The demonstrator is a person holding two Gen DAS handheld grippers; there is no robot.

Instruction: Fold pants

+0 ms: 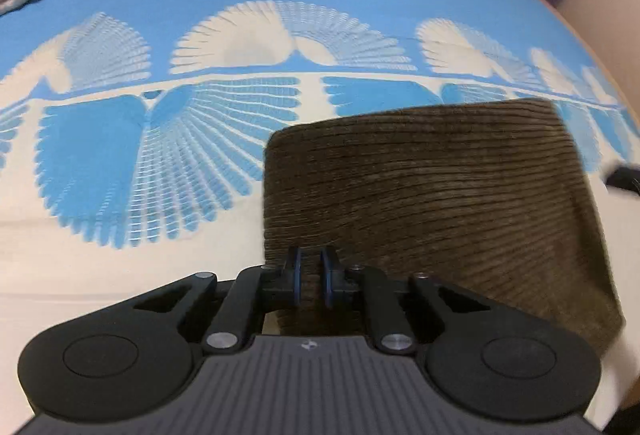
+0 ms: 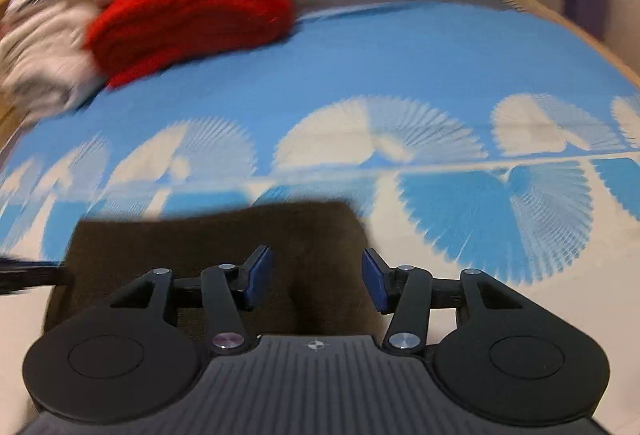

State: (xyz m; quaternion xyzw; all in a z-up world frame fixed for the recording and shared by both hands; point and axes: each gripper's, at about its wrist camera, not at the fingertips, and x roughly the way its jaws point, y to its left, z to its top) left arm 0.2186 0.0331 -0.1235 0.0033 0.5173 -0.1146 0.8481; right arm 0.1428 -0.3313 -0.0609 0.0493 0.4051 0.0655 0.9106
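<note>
The brown corduroy pants [image 1: 432,195] lie folded into a squarish block on a bed [image 1: 100,295] covered by a blue and cream sheet with fan-shaped patterns.

In the left wrist view, the left tool [image 1: 311,277] sits at the near left edge of the pants. Its blue-edged pads are drawn almost together, with a narrow strip of the brown cloth showing in the slit between them, so it appears pinched on the fabric edge. The rest of the block spreads ahead and to the right of this tool.

In the right wrist view, blurred by motion, the right tool [image 2: 318,281] stands with its blue pads [image 2: 258,277] spread apart. The pants [image 2: 216,239] lie beneath and ahead of it, dark cloth showing in the gap, but neither pad presses on it.

At the far end of the bed a red folded blanket [image 2: 192,15] rests beside a heap of pale laundry [image 2: 44,63].
</note>
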